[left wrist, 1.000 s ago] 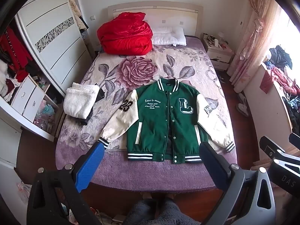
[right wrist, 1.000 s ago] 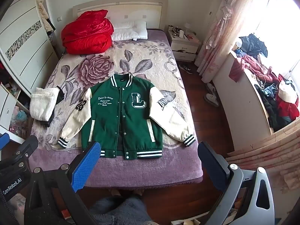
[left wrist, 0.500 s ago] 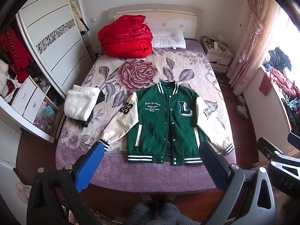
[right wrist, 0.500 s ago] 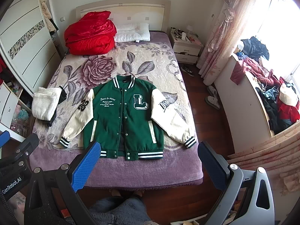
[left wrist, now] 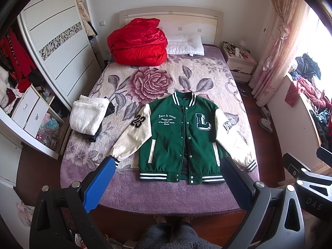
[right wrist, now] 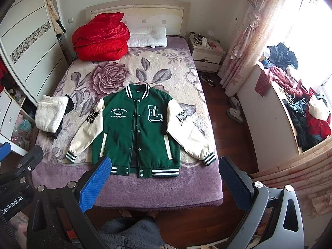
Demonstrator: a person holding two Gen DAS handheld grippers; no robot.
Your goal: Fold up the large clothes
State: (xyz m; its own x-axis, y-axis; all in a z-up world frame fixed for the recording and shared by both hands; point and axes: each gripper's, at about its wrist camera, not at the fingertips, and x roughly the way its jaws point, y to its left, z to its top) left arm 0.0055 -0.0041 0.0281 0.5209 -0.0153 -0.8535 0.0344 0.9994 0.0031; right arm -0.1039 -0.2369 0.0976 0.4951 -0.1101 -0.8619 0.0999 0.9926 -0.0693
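Standing at the foot of the bed (left wrist: 128, 188), I hold my left tool (left wrist: 166, 174) and right tool (right wrist: 164, 172) high above it, each with its jaws spread wide and nothing in them. The jacket (left wrist: 182, 137) lies flat and face up near the foot edge, collar toward the headboard, hem toward me, both sleeves angled out and down. No fold looks started, so I judge the first step is bringing a sleeve across the body. To do it well I would come down on both sides together, pinch each sleeve near its striped cuff, lift just clear of the blanket and lay it across the chest without dragging the body askew. The front is not snapped all the way down near the hem, so I should keep the panels from sliding apart. The right cuff (right wrist: 208, 158) sits near the bed's side edge and could slip over it if pulled outward. Counted: one jacket with two sleeves, one red quilt (left wrist: 138, 41) at the headboard's left corner, one pillow (left wrist: 185, 45) beside it, one folded white pile (left wrist: 88, 114) at the left edge, two tools.
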